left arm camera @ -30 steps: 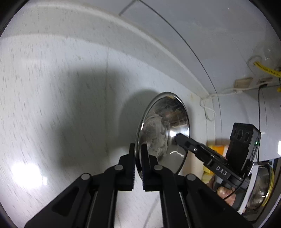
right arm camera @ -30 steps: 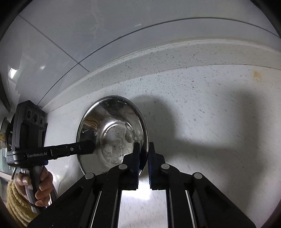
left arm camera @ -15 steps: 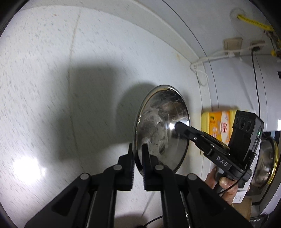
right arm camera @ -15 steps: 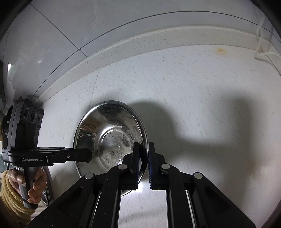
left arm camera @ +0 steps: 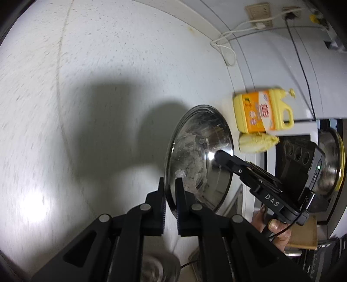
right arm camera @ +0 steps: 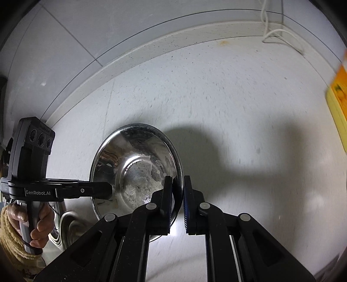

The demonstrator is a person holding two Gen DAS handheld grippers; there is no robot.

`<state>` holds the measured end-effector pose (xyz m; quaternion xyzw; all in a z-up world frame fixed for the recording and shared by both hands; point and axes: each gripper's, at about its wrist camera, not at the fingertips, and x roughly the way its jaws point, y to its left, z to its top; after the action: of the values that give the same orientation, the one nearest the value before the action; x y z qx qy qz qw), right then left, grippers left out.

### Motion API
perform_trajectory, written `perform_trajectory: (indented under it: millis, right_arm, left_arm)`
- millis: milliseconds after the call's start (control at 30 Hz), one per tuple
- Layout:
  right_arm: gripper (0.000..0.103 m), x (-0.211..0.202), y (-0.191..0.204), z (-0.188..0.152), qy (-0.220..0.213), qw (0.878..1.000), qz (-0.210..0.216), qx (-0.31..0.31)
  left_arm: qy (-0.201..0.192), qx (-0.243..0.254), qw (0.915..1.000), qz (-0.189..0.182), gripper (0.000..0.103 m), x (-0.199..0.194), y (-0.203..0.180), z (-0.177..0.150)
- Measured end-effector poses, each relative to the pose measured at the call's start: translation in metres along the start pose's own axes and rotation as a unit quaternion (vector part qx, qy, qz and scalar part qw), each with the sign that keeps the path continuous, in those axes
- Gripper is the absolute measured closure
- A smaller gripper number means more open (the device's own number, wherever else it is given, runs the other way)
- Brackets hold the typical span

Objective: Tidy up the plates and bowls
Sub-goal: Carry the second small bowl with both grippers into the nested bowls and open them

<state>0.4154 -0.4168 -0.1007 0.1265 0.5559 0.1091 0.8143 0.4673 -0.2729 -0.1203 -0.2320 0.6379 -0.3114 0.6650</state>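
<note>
A shiny steel bowl (left arm camera: 201, 156) with white residue inside is held in the air over the white speckled counter (left arm camera: 86, 86). My left gripper (left arm camera: 170, 186) is shut on the bowl's near rim. My right gripper (right arm camera: 177, 186) is shut on the opposite rim of the same bowl (right arm camera: 134, 169). Each gripper shows in the other's view, the right one (left arm camera: 219, 155) from the left wrist, the left one (right arm camera: 108, 191) from the right wrist.
A yellow detergent bottle (left arm camera: 262, 112) and a pale yellow cloth (left arm camera: 256, 142) lie by the wall. Another steel bowl (left arm camera: 331, 164) stands at the far right, a sink drain (left arm camera: 156, 269) shows below. A white cord (right arm camera: 279, 34) and wall sockets (left arm camera: 258, 10) are at the back.
Both grippers have carried the bowl along the counter toward the detergent bottle and sink. The bottle and cloth have come fully into the left wrist view. Both grips are unchanged.
</note>
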Motion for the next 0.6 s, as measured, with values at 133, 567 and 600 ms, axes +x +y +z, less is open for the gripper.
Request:
perform_trajectory:
  millis: [133, 567, 600]
  right_arm:
    - [0.094, -0.022, 0.02, -0.025, -0.012, 1.0, 0.0, 0.0]
    - [0.092, -0.041, 0.117, -0.12, -0.011, 1.0, 0.012, -0.025]
    - [0.092, -0.036, 0.119, -0.123, -0.006, 1.0, 0.011, -0.022]
  left_arm:
    - [-0.014, 0.007, 0.9999, -0.003, 0.097, -0.031, 0.002, -0.045]
    - [-0.032, -0.004, 0.9994, 0.016, 0.096, -0.097, 0.07, -0.157]
    - [-0.032, -0.009, 0.9993, 0.019, 0.097, -0.096, 0.077, -0.16]
